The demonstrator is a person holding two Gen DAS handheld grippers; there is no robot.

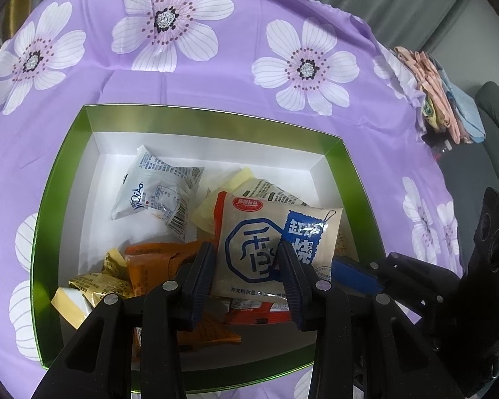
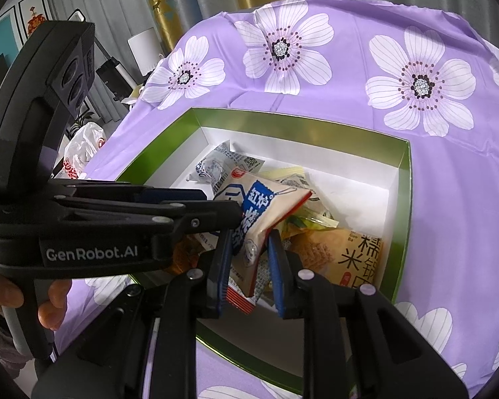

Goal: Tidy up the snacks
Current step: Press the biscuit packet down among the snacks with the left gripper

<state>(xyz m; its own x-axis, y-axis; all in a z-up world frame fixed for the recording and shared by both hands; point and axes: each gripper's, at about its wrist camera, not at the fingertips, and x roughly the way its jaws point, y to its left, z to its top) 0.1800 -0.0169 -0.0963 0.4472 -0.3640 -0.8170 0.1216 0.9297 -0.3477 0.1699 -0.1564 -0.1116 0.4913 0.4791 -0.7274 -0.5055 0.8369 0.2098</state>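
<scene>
A green box with white inside [image 1: 216,118] [image 2: 404,179] sits on the purple flowered cloth and holds several snack packets. A beige packet with blue characters [image 1: 266,242] [image 2: 266,209] is tilted above the pile. My right gripper [image 2: 249,266] has its jaws around the packet's lower edge, narrowly apart; its blue finger [image 1: 356,272] shows beside the packet in the left wrist view. My left gripper [image 1: 246,276] is open, with the packet lying between its fingers; it comes in from the left in the right wrist view [image 2: 229,212]. A white packet [image 1: 156,189], orange packets [image 1: 156,259] and yellow packets [image 1: 96,282] lie below.
A large rice-cracker packet [image 2: 349,256] lies at the box's right side. Folded cloths [image 1: 435,93] sit at the table's far right edge. A white plastic bag [image 2: 83,149] and furniture stand beyond the table's left edge.
</scene>
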